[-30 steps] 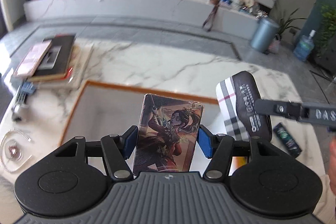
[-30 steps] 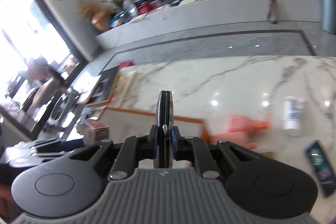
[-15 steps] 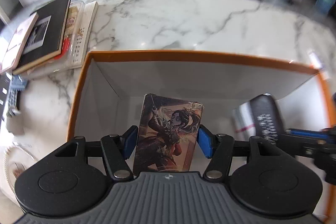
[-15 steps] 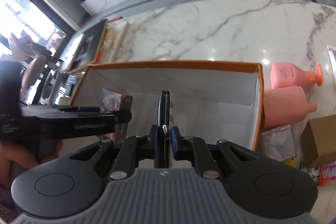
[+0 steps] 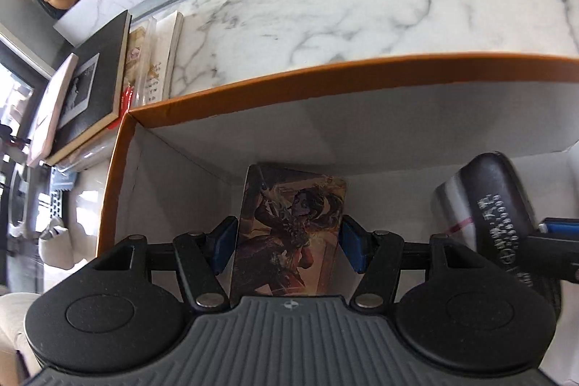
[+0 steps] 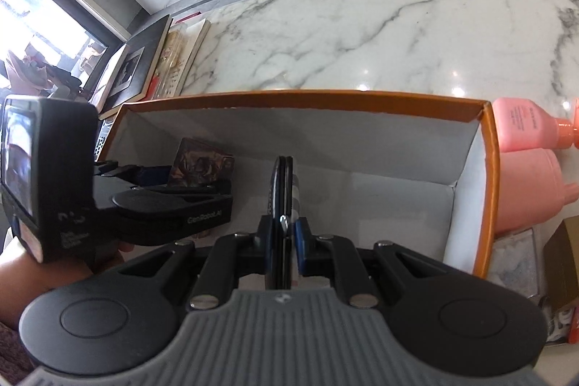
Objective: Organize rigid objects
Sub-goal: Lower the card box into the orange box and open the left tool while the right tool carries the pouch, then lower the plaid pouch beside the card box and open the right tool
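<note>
My left gripper (image 5: 287,246) is shut on a small box printed with an anime figure (image 5: 293,227) and holds it inside the orange-rimmed white box (image 5: 325,75), near its left end. My right gripper (image 6: 286,241) is shut on a flat black and plaid case (image 6: 282,201), held on edge inside the same box (image 6: 307,96). The case also shows at the right of the left wrist view (image 5: 495,205). The left gripper and its box show at the left of the right wrist view (image 6: 199,165).
A stack of books (image 5: 90,89) lies left of the box on the marble table (image 5: 362,9). Two pink bottles (image 6: 524,140) lie just right of the box, with a brown carton (image 6: 564,263) and small packets nearer me.
Both grippers have moved from above the table down into the orange-rimmed box, each still holding its object. They now sit deeper inside than half a second ago.
</note>
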Demonstrator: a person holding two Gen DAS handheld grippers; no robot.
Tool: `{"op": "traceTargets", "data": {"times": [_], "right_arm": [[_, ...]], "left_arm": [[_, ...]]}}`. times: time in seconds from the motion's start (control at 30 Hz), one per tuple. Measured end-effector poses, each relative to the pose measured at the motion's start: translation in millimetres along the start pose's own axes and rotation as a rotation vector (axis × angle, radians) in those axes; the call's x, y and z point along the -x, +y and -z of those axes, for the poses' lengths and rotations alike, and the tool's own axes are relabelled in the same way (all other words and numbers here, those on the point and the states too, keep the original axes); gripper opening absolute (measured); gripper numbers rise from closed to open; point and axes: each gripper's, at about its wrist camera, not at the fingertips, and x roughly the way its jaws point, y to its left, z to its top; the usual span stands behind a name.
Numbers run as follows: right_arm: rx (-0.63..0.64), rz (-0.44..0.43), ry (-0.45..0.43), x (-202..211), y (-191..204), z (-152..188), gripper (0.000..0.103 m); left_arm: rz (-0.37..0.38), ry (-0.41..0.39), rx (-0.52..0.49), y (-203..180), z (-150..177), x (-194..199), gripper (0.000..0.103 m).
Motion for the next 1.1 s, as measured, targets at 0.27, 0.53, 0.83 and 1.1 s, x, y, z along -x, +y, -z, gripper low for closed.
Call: {"op": "traceTargets", "data": {"times": [0.27,0.53,0.83,1.1], "right_arm": [[-0.012,0.005,0.003,-1,-2,-1,0.013],[-0.015,0.019,-0.001,-3,1,-1,0.013],[-0.015,0.009,0.005,-16,21,-5,0.013],[-0.063,-0.017,0.010,-41,40,-9,0.013]], "left_arm": [[-0.008,0.013,-0.021,-1,-1,-3,0.074],[0.058,-0.061,-0.038,16,8,35,0.074],[0.207,-0.151,0.122,98,40,94,0.068],[0.134,-0.245,0.194,123,81,120,0.067]]}}
